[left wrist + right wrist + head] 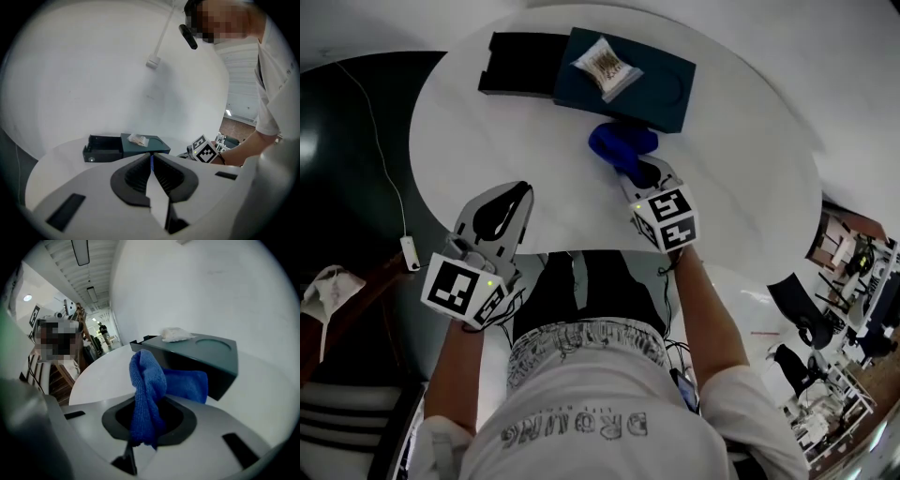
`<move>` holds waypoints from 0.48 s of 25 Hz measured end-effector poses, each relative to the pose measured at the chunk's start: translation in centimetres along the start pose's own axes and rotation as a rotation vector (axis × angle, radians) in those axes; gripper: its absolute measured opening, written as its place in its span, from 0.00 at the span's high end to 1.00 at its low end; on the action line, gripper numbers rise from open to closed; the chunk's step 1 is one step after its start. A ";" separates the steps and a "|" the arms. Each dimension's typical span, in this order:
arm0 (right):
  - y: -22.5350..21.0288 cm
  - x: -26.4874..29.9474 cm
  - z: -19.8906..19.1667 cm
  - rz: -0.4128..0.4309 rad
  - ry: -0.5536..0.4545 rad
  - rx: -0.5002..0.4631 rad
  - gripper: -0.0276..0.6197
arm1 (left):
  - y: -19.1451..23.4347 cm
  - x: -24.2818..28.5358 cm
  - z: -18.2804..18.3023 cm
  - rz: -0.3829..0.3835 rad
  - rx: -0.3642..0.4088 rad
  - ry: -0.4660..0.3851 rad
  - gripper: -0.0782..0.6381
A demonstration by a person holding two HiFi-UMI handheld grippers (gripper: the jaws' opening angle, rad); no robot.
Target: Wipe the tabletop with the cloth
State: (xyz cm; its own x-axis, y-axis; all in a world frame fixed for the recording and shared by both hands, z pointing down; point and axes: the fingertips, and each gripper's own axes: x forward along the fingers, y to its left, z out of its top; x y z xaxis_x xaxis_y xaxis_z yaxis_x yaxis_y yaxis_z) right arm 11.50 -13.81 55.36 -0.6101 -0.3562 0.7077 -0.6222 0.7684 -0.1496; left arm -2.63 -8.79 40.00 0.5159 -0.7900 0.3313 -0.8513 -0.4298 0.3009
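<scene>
Tabletop, round, white and smooth, is shown with a flat dark teal box and a black open box at its far side. A bunched blue microfibre cloth, just beside the teal box, is clamped in the right gripper. The left gripper is closed on nothing. The cloth would best be pressed flat and drawn in overlapping strokes, kept clear of the boxes.

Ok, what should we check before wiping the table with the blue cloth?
1. Blue fabric cloth held by right gripper: ok.
2. Cloth flat on the round white table: cannot tell.
3. Wiping path clear: not ok, dark teal box sits right beside the cloth.
4. Left gripper out of the way: ok, shut and empty.
5. Small wrapped packet resting on the box top: ok.
</scene>
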 end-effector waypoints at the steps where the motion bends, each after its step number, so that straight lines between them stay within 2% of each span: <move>1: -0.5 -0.6 -0.5 -0.011 0.002 0.013 0.85 | -0.5 0.5 0.1 -0.014 0.006 0.002 0.84; 6: -2.8 -2.8 -2.6 -0.064 0.000 0.067 0.85 | -2.3 2.1 0.5 -0.056 0.024 0.008 0.84; 12: -3.1 -2.9 -2.7 -0.067 0.005 0.067 0.85 | -2.4 2.4 0.4 -0.055 0.022 0.010 0.84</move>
State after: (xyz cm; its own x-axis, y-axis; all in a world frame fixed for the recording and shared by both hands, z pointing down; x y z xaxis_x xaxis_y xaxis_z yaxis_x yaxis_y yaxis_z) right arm 16.53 -13.74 55.58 -0.5640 -0.4027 0.7209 -0.6928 0.7058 -0.1478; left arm 0.67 -9.83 39.75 0.5627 -0.7605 0.3239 -0.8235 -0.4820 0.2991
